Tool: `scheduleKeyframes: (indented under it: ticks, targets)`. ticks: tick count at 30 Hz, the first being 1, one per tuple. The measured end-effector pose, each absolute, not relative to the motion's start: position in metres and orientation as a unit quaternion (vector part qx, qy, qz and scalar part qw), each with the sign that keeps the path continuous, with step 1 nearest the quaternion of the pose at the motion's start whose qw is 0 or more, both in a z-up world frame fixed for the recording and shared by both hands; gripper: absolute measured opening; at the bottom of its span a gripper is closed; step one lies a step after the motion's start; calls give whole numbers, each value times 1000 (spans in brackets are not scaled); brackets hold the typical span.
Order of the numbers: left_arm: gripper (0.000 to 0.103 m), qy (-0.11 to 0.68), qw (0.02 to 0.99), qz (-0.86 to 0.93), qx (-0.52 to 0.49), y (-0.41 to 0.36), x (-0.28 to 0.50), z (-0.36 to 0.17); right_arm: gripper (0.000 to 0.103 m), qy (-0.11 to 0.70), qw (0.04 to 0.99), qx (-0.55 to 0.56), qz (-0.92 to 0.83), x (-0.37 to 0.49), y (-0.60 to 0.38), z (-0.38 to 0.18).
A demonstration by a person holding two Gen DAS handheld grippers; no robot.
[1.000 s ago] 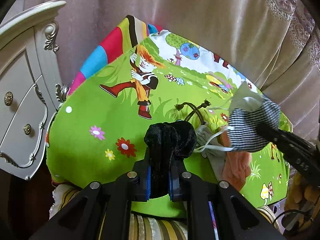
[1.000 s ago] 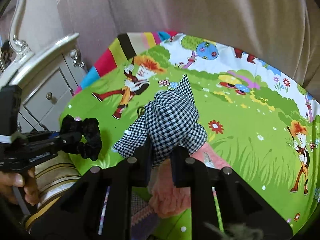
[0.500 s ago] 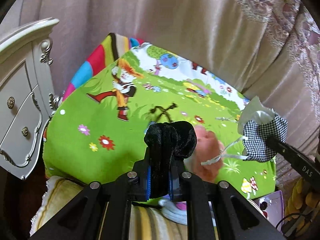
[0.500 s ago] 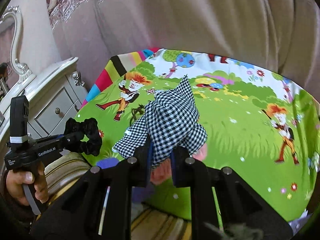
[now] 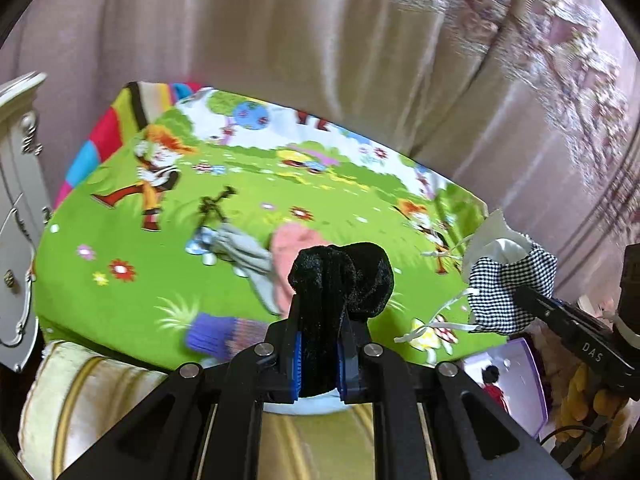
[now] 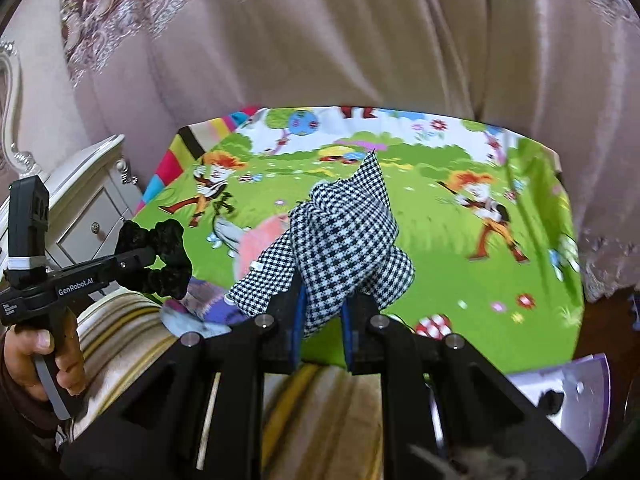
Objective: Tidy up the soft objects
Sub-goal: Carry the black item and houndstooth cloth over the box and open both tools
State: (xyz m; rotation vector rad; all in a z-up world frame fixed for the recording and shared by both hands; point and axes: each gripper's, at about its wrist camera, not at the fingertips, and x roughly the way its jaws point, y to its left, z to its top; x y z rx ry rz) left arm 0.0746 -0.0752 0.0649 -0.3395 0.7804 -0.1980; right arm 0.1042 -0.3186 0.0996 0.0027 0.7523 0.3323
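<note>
My left gripper (image 5: 318,354) is shut on a black velvet scrunchie (image 5: 340,280), held above the near edge of a green cartoon mat (image 5: 120,240); it also shows in the right wrist view (image 6: 160,252). My right gripper (image 6: 320,326) is shut on a black-and-white checked face mask (image 6: 344,240), which also shows in the left wrist view (image 5: 512,288) with white ear loops hanging. On the mat lie a pink cloth (image 5: 296,248), a grey sock (image 5: 240,252) and a purple knitted piece (image 5: 216,334).
The mat (image 6: 480,280) covers a cushion against a pinkish-beige padded backrest (image 6: 360,40). A white ornate nightstand (image 6: 80,200) stands at the left. A striped beige cushion (image 5: 100,400) lies below the mat. A purple-edged board (image 6: 560,392) sits at the lower right.
Both grippers have pulled back and up from the mat with their items. More of the mat shows now, uncovering the grey sock, pink cloth and purple piece.
</note>
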Motion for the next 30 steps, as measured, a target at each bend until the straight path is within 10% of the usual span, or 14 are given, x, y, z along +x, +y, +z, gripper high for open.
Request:
scheduleKeyframes:
  ticks: [30]
  targets:
    - [13, 420, 868, -263, -41, -275, 54, 70, 19, 358, 929, 89, -29, 19, -505, 81]
